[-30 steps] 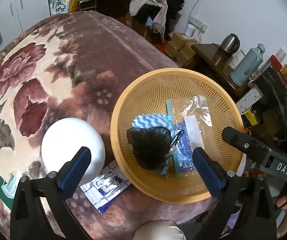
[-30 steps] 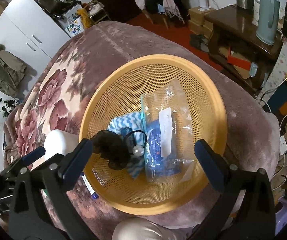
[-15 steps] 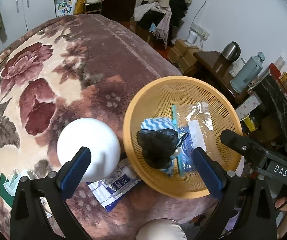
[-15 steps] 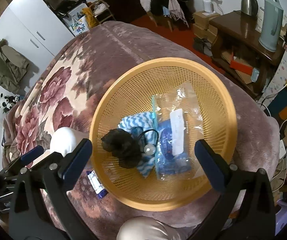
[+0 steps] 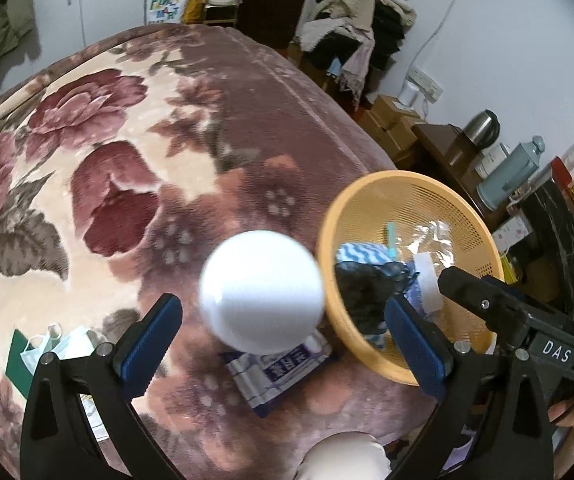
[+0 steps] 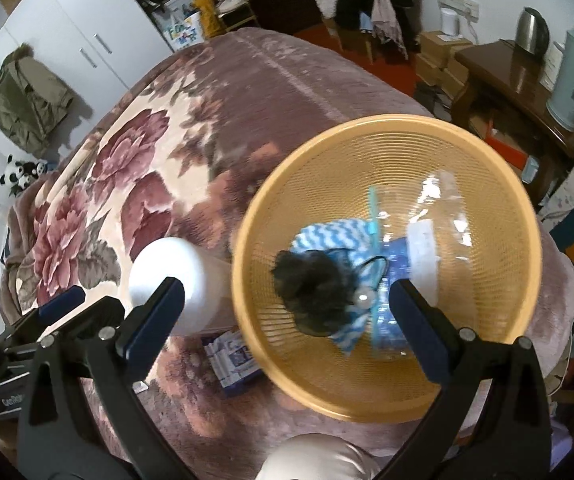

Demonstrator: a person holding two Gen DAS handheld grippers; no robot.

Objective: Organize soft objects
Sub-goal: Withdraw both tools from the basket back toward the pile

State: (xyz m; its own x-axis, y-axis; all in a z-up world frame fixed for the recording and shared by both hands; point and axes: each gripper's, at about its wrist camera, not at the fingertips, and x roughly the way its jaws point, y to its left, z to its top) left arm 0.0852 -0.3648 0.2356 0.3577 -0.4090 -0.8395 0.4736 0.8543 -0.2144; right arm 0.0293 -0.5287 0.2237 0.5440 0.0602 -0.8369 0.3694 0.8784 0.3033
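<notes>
white ball (image 5: 262, 290) between open left tongs (image 5: 283, 340).

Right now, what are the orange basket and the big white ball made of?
The orange basket looks like hard plastic: fine moulded mesh walls under a smooth, thick rim. The white ball looks matte and lightweight, maybe foam, with no shine or seams, but blur leaves that uncertain.
</notes>
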